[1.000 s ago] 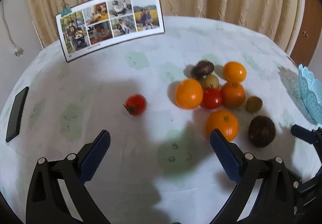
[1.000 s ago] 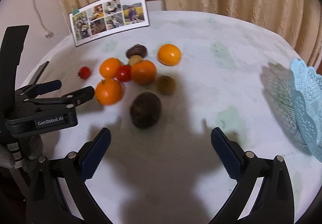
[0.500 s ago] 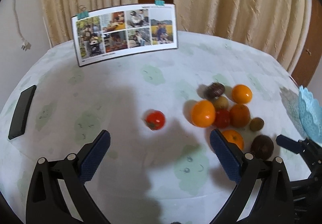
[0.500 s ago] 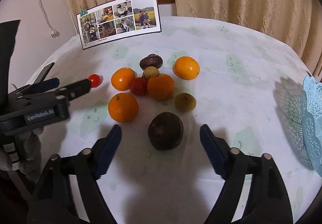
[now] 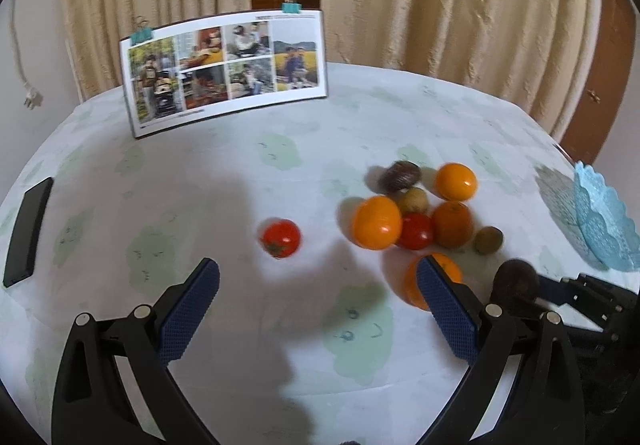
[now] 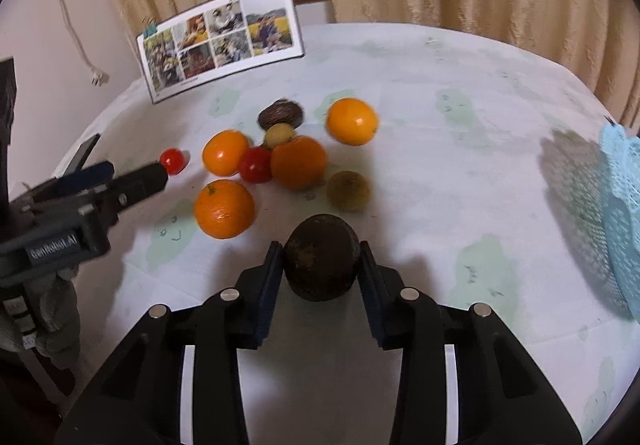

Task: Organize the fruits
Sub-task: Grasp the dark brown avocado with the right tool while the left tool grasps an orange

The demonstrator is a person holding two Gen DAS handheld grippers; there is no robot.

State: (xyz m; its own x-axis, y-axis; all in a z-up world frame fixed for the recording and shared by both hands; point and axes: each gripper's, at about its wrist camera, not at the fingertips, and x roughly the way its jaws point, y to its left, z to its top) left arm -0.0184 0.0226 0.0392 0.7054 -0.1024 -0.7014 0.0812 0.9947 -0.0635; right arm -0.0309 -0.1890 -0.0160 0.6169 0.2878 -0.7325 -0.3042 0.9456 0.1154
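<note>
My right gripper (image 6: 320, 265) is shut on a dark brown round fruit (image 6: 321, 261) at the near side of the fruit cluster; the fruit also shows in the left wrist view (image 5: 516, 285). Beyond it lie oranges (image 6: 224, 209), a red tomato (image 6: 256, 164), a kiwi (image 6: 349, 190) and a brown fruit (image 6: 280, 116). A lone small tomato (image 5: 281, 238) sits left of the cluster. My left gripper (image 5: 318, 305) is open and empty, above the cloth just short of that tomato. A blue lace basket (image 6: 624, 213) stands at the right edge.
A photo card (image 5: 224, 71) stands clipped upright at the back of the round table (image 5: 160, 165). A black phone (image 5: 28, 231) lies at the left edge. Curtains hang behind the table.
My right gripper moved forward and closed on the dark brown fruit. My left gripper drew nearer the lone tomato and stayed open.
</note>
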